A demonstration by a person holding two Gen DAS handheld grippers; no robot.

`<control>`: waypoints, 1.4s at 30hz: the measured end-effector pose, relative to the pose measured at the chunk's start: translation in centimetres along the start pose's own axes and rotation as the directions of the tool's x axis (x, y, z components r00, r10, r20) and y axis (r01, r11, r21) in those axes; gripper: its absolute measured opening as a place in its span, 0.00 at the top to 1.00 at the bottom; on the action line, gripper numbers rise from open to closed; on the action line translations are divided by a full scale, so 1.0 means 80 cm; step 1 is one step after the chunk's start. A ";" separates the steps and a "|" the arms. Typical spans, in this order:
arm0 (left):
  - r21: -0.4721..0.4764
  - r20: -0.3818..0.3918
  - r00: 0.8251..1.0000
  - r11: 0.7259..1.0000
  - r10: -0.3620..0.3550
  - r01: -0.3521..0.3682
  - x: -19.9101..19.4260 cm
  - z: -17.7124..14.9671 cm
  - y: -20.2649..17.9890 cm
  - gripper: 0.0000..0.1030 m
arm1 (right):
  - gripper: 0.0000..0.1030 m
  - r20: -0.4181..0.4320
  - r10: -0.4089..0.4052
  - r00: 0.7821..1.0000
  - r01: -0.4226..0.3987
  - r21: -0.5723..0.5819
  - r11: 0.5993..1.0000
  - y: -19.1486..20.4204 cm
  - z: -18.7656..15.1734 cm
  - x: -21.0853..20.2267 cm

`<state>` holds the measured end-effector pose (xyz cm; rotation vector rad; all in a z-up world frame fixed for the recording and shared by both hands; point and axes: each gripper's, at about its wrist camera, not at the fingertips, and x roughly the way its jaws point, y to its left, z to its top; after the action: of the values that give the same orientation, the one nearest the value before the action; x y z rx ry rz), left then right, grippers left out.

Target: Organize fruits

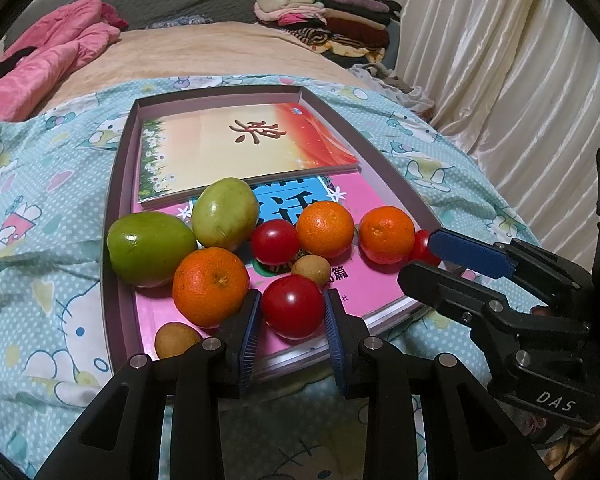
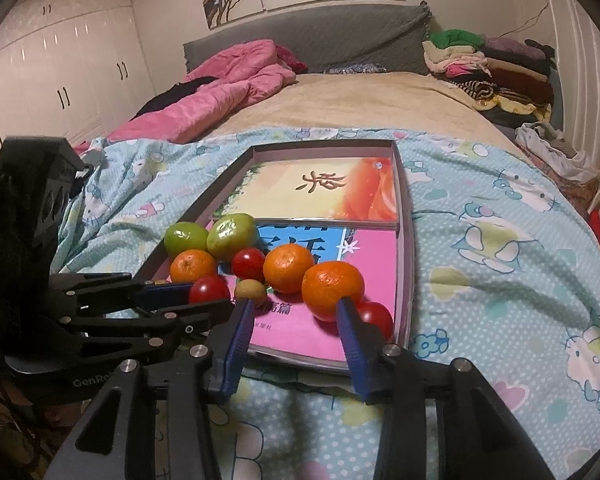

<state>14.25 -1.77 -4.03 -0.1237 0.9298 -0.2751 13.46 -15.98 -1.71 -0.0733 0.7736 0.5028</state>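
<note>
In the left wrist view, the left claw (image 1: 292,312) is around a red tomato (image 1: 293,306) that lies on a pink book (image 1: 374,280) inside a shallow box (image 1: 118,216). The two blue fingers (image 1: 249,332) stand on both sides of the tomato, very close to it, but I cannot tell if they press it. An orange (image 1: 211,287) touches the left finger. Behind it lie two green fruits (image 1: 151,249) (image 1: 225,213), a second tomato (image 1: 275,241), two more oranges (image 1: 325,229) (image 1: 387,233), and a small brown fruit (image 1: 309,269) just behind the held tomato. Another brown fruit (image 1: 177,339) lies at the near left corner of the box. A third tomato (image 1: 422,246) is partly hidden behind the right claw (image 1: 440,256), which comes in from the right with its fingers apart. A book with orange cover (image 1: 244,152) lies in the far half of the box. The box rests on a light blue blanket (image 1: 40,240) on the bed.

In the right wrist view, the right claw (image 2: 292,308) is wide open and holds nothing. Its right finger (image 2: 352,332) stands in front of the nearest orange (image 2: 332,286), with a tomato (image 2: 376,316) just beside it on the right. The left claw (image 2: 204,298) enters from the left, and its fingers are on both sides of the tomato (image 2: 209,289). Pink bedding (image 2: 220,92) and a pile of folded clothes (image 2: 492,68) lie farther on the bed.
</note>
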 end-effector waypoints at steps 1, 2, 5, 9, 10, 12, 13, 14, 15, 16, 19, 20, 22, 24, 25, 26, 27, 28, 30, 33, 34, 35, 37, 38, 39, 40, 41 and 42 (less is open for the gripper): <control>0.001 0.001 1.000 1.000 -0.001 0.001 0.000 0.000 0.000 0.68 | 0.58 0.002 -0.003 1.000 0.003 0.001 1.000 0.000 0.000 0.000; 0.002 0.002 1.000 1.000 -0.002 0.002 0.000 0.000 -0.001 0.67 | 0.58 0.002 -0.005 1.000 0.005 0.002 1.000 -0.001 0.000 -0.001; 0.006 0.005 1.000 1.000 -0.006 0.006 -0.001 -0.001 -0.002 0.63 | 0.53 0.004 -0.011 1.000 0.011 0.007 1.000 -0.002 0.000 -0.001; 0.013 0.009 1.000 1.000 -0.006 0.006 -0.004 -0.002 -0.005 0.60 | 0.51 0.012 -0.018 1.000 0.018 0.016 1.000 -0.005 0.000 -0.002; 0.012 0.010 1.000 1.000 -0.008 0.008 -0.005 -0.002 -0.006 0.59 | 0.50 0.013 -0.021 1.000 0.021 0.019 1.000 -0.007 0.000 -0.002; 0.013 0.012 1.000 1.000 -0.014 0.014 -0.007 -0.002 -0.007 0.56 | 0.49 0.014 -0.023 1.000 0.023 0.028 0.999 -0.009 0.000 -0.002; 0.014 0.013 1.000 1.000 -0.012 0.012 -0.008 -0.001 -0.008 0.55 | 0.49 0.015 -0.026 1.000 0.026 0.031 0.999 -0.010 0.000 -0.002; 0.016 0.015 1.000 1.000 -0.011 0.011 -0.008 -0.001 -0.009 0.54 | 0.48 0.017 -0.027 0.999 0.027 0.033 0.999 -0.011 0.000 -0.002; 0.019 0.016 1.000 1.000 -0.014 0.014 -0.009 -0.001 -0.010 0.54 | 0.46 0.018 -0.031 0.999 0.030 0.036 0.999 -0.013 0.000 -0.002; 0.021 0.020 1.000 1.000 -0.012 0.012 -0.010 -0.001 -0.011 0.54 | 0.45 0.019 -0.033 0.999 0.033 0.040 0.999 -0.014 0.000 -0.002; 0.021 0.029 0.999 1.000 -0.014 0.013 -0.014 -0.001 -0.012 0.53 | 0.43 0.022 -0.037 0.999 0.036 0.049 0.998 -0.016 0.001 -0.003; 0.020 0.034 0.999 1.000 -0.015 0.015 -0.016 -0.002 -0.013 0.52 | 0.43 0.026 -0.036 0.999 0.035 0.051 0.998 -0.017 0.001 -0.003; 0.020 0.039 0.999 1.000 -0.015 0.015 -0.017 -0.001 -0.012 0.51 | 0.43 0.029 -0.038 0.999 0.037 0.055 0.998 -0.018 0.001 -0.004; 0.018 0.042 0.999 1.000 -0.018 0.017 -0.020 -0.001 -0.012 0.49 | 0.42 0.032 -0.040 0.999 0.038 0.058 0.998 -0.019 0.001 -0.005; 0.018 0.044 0.999 1.000 -0.019 0.018 -0.020 -0.001 -0.012 0.47 | 0.42 0.035 -0.042 0.999 0.040 0.060 0.997 -0.020 0.001 -0.005; 0.021 0.049 0.999 1.000 -0.019 0.018 -0.022 -0.002 -0.012 0.45 | 0.42 0.037 -0.043 0.998 0.041 0.062 0.997 -0.021 0.001 -0.006; 0.022 0.054 0.998 1.000 -0.017 0.016 -0.023 -0.002 -0.013 0.44 | 0.40 0.041 -0.048 0.998 0.045 0.066 0.997 -0.022 0.002 -0.007; 0.024 0.061 0.998 1.000 -0.014 0.012 -0.025 -0.002 -0.013 0.42 | 0.39 0.047 -0.055 0.997 0.052 0.068 0.996 -0.023 0.002 -0.008; 0.025 0.072 0.997 1.000 -0.006 0.004 -0.027 -0.002 -0.014 0.40 | 0.37 0.060 -0.073 0.996 0.068 0.073 0.995 -0.023 0.003 -0.010; 0.019 0.084 0.996 1.000 0.000 -0.002 -0.032 -0.003 -0.014 0.40 | 0.31 0.081 -0.084 0.993 0.077 0.084 0.993 -0.027 0.004 -0.016; 0.017 0.087 0.996 1.000 0.006 -0.008 -0.034 -0.003 -0.014 0.38 | 0.30 0.088 -0.089 0.992 0.082 0.085 0.993 -0.028 0.004 -0.017; 0.015 0.090 0.996 1.000 0.011 -0.012 -0.036 -0.003 -0.014 0.35 | 0.30 0.094 -0.095 0.991 0.087 0.087 0.992 -0.029 0.004 -0.019; 0.015 0.103 0.994 1.000 0.024 -0.026 -0.040 -0.004 -0.014 0.31 | 0.29 0.111 -0.116 0.987 0.108 0.077 0.991 -0.026 0.005 -0.023; 0.017 0.108 0.993 0.999 0.038 -0.041 -0.041 -0.005 -0.014 0.30 | 0.26 0.125 -0.135 0.983 0.127 0.065 0.990 -0.024 0.006 -0.025; 0.017 0.109 0.993 0.999 0.050 -0.052 -0.042 -0.005 -0.013 0.30 | 0.22 0.142 -0.147 0.979 0.141 0.053 0.989 -0.022 0.006 -0.029; 0.011 0.109 0.992 0.998 0.059 -0.060 -0.042 -0.005 -0.012 0.29 | 0.20 0.157 -0.151 0.976 0.146 0.044 0.988 -0.019 0.007 -0.032; 0.002 0.112 0.992 0.998 0.066 -0.066 -0.043 -0.005 -0.011 0.28 | 0.18 0.169 -0.151 0.974 0.147 0.039 0.988 -0.018 0.007 -0.034; -0.007 0.116 0.991 0.997 0.072 -0.071 -0.045 -0.006 -0.010 0.27 | 0.16 0.186 -0.154 0.970 0.152 0.030 0.988 -0.015 0.007 -0.038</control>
<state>11.70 -1.46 -1.35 -0.1076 0.8171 -0.1979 12.56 -18.15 0.64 -0.0697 0.5811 0.3512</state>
